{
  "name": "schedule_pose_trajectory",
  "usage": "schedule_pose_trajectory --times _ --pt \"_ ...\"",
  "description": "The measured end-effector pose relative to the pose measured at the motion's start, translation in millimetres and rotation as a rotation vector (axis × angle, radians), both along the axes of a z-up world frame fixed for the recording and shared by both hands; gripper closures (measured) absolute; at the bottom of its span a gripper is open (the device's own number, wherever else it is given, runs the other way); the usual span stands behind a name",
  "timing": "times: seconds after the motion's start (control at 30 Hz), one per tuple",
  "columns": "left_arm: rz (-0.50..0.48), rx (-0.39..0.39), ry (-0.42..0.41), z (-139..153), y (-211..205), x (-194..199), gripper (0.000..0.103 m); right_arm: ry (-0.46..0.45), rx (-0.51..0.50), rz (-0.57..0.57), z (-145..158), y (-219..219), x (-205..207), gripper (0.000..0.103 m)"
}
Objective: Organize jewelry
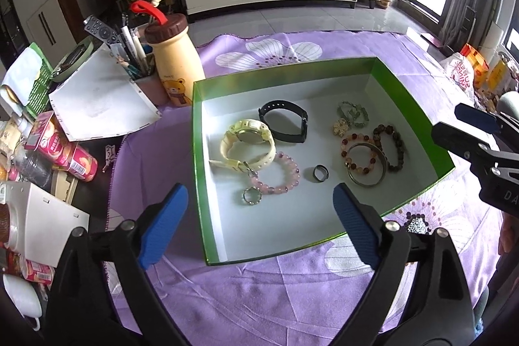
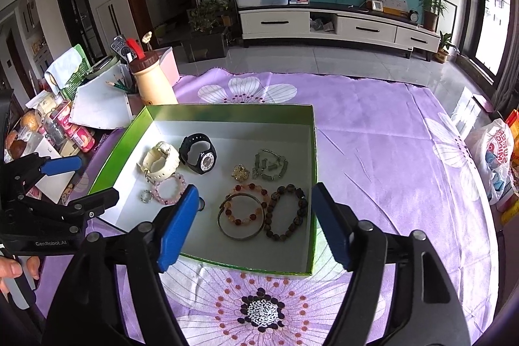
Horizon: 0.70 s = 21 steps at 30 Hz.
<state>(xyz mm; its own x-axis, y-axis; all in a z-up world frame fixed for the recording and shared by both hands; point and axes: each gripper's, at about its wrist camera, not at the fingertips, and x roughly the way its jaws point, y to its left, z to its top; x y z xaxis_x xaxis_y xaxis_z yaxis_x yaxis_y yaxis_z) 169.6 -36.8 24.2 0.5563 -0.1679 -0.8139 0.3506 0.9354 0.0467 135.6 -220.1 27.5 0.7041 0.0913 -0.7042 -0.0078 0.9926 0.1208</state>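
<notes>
A shallow green box (image 1: 405,86) with a white floor is seen lying on a purple flowered cloth (image 1: 292,297), and all the jewelry is gathered inside it. On the box's left side, a cream watch (image 1: 248,145) is found touching a black watch (image 1: 287,120); a pink bead bracelet (image 1: 279,175) lies just in front of them, with a small sparkly ring (image 1: 252,195) at its near edge and a dark plain ring (image 1: 320,173) beside it. On the right side, a green stone bracelet (image 1: 353,114) and a gold flower piece (image 1: 340,128) are seen, then an amber bead bracelet (image 1: 358,153) overlapped by a metal bangle (image 1: 368,166), with a dark bead bracelet (image 1: 391,146) touching them.

The left gripper (image 1: 259,222) is held above the box's near edge with its jaws spread wide and nothing between them. The right gripper (image 2: 256,226) is likewise released, with its jaws apart and empty over the box.

Beyond the box, a cream bear bottle (image 1: 175,67) and a pen holder (image 1: 142,73) are seen at the cloth's left edge.
</notes>
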Motion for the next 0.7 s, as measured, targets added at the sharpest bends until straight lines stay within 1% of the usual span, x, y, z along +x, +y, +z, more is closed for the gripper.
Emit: schedule_pose_trajectory --times 0.13,0.2,0.23,0.37,0.43,0.6,0.7 --pt "0.024 -0.013 -0.001 6.4 3.8 1.9 0.005 0.001 0.000 -0.007 4.6 -1.2 -0.6 0.020" --pt "0.032 -0.021 -0.003 9.8 5.7 2.4 0.004 0.002 -0.001 -0.009 7.1 -1.7 -0.7 0.018" --pt "0.038 -0.024 -0.004 11.7 6.9 2.8 0.003 0.003 0.000 -0.011 8.2 -2.2 -0.7 0.015" --pt "0.059 -0.035 -0.010 18.4 10.3 3.8 0.002 0.012 0.009 -0.020 12.8 -4.9 -0.2 0.012" --pt "0.071 -0.040 -0.012 22.0 12.0 4.3 0.002 0.018 0.008 -0.023 14.7 -5.4 -0.1 0.006" --pt "0.095 -0.038 -0.018 27.8 12.5 3.9 0.002 0.031 -0.002 -0.017 15.7 -4.2 -0.7 0.001" --pt "0.106 -0.036 -0.022 29.4 11.6 4.3 0.002 0.036 -0.002 -0.018 15.7 -3.8 -0.4 0.001"
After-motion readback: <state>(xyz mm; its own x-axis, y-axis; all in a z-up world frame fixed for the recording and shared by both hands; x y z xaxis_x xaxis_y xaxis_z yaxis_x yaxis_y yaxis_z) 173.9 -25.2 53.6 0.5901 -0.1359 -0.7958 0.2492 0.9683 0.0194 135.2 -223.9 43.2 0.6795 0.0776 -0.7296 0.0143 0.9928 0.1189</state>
